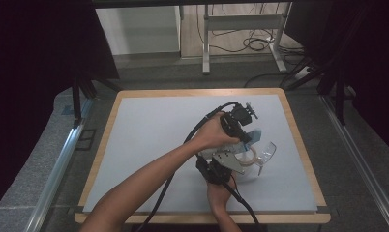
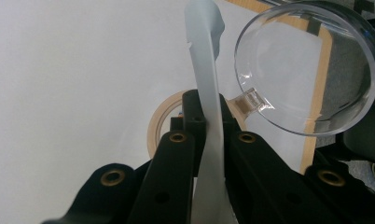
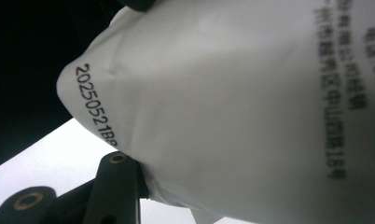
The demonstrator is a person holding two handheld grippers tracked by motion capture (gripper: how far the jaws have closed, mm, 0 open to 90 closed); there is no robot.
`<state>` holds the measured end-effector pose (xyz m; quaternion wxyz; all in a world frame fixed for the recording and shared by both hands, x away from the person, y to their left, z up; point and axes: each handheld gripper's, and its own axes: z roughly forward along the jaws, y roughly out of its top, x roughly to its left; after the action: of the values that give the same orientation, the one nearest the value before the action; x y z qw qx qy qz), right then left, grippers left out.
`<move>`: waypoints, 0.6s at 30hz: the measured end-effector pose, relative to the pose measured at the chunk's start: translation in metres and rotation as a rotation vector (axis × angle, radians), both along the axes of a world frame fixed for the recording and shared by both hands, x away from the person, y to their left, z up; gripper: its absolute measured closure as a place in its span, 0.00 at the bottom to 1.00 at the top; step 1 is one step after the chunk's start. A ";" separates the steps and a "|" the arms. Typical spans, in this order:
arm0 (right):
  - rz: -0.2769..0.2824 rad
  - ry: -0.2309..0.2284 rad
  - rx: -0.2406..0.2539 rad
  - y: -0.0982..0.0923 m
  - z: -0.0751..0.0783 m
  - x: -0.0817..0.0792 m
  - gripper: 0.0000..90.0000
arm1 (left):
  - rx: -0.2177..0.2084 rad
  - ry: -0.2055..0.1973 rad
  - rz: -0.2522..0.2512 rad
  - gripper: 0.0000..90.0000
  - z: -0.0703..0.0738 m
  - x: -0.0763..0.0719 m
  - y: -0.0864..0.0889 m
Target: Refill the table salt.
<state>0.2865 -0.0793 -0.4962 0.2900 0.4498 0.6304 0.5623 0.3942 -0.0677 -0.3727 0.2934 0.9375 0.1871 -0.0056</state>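
A white packet [image 3: 232,102] with black print and a date code hangs between both grippers above the table's right half. My left gripper [image 2: 209,123] is shut on its thin pale edge [image 2: 205,65], which stands upright between the jaws. From above, the left gripper [image 1: 245,131] reaches in from the upper left. My right gripper [image 1: 233,157] comes from below. One of its black fingers [image 3: 114,179] presses the packet's side, and the packet hides the other. A tan tape roll [image 2: 158,119] and a clear round lid [image 2: 311,70] lie just beyond.
The pale mat [image 1: 149,125] covers a wood-edged table [image 1: 304,159]. The tape roll [image 1: 251,158] and the clear lid [image 1: 267,151] sit under the grippers near the right side. Black cables trail back from both grippers. A desk frame [image 1: 243,29] stands on the floor behind.
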 end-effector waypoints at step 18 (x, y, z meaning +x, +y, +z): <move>-0.002 0.000 -0.005 0.000 -0.001 0.000 0.59 | 0.000 0.002 -0.001 1.00 -0.001 0.000 0.000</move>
<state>0.2864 -0.0793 -0.4968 0.2919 0.4497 0.6312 0.5605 0.3941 -0.0680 -0.3736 0.2931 0.9376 0.1867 -0.0065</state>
